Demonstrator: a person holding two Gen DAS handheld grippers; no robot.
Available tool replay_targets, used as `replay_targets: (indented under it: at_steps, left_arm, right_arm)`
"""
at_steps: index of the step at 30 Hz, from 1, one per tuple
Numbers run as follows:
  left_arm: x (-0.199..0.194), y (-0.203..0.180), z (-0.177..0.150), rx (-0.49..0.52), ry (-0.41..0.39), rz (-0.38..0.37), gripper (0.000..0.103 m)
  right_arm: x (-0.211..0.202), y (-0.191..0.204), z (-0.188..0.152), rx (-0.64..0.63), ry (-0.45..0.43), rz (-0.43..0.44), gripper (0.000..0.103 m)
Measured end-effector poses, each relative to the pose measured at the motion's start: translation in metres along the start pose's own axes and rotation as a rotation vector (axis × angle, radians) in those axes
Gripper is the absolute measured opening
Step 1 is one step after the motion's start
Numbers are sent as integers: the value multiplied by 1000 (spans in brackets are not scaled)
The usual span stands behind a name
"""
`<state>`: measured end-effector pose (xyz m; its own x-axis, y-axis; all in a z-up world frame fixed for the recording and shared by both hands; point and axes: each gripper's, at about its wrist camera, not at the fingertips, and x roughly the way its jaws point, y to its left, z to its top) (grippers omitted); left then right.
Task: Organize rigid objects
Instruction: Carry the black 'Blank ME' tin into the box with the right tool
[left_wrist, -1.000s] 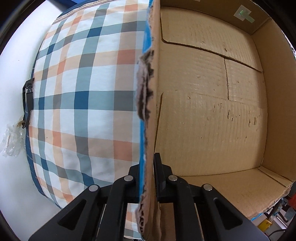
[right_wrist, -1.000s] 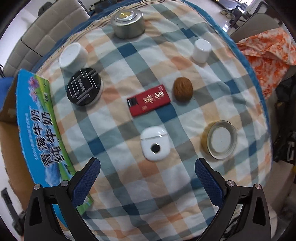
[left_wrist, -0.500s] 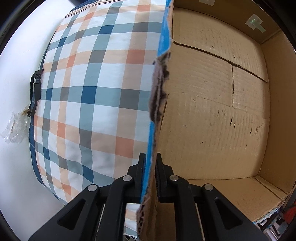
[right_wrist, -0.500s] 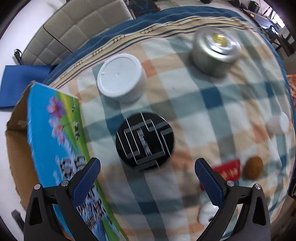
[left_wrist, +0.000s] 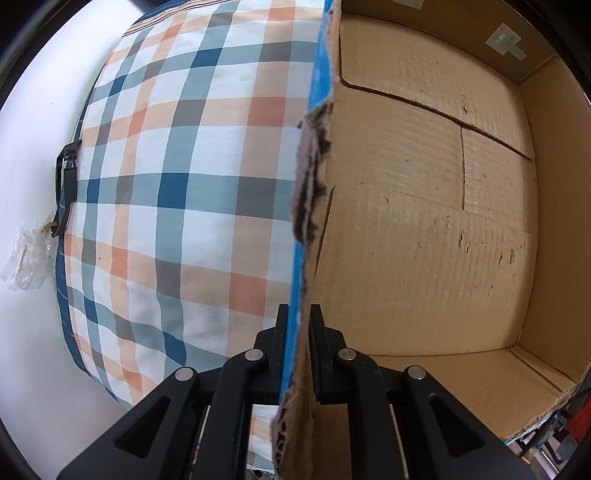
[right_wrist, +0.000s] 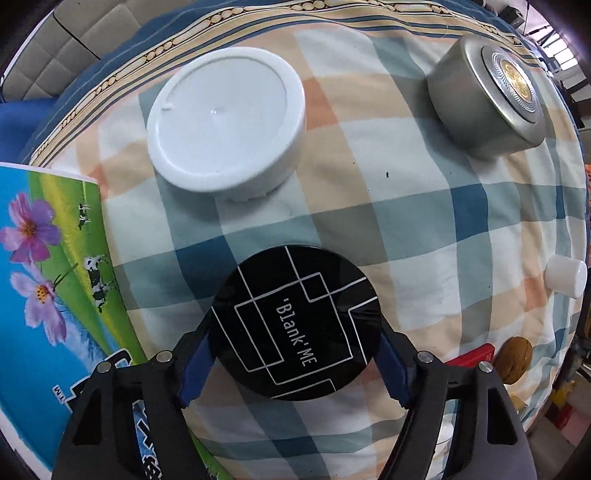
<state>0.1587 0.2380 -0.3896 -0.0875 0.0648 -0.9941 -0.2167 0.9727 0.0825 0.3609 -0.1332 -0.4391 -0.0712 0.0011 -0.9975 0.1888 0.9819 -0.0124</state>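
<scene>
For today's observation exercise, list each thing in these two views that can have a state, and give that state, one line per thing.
Cardboard box: open, nothing inside, torn wall.
Left gripper: shut on the box wall.
Right gripper: jaws closing, black round tin between them.
Black round tin: flat on the checked cloth, lid on.
White round jar: lid on.
Silver puck light: face up, looks unlit.
Walnut: whole.

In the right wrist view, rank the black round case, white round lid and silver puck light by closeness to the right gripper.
1. black round case: between the closing jaws of the right gripper.
2. white round lid: beyond it, upper left.
3. silver puck light: upper right, farthest.
</scene>
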Motion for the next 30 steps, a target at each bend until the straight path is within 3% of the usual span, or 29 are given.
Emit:
replay_targets:
  at_steps: [7,13,23,30]
  left_arm:
    - [1,-1,0,12,-1,-14,6]
    - [3,15,2,-22,13,-112,4]
    - [5,23,6,-10,21,-144,4]
    - [3,24,4,-8,16,-155,4]
  right_arm:
    - [-2,12,-15,-22,-24,-25,78]
    - [-25,15,-31,-38,-69,-5,77]
    - [-101,15,-72,6,-193,118,78]
    - [-174,48,-99,-110,-292,185,78]
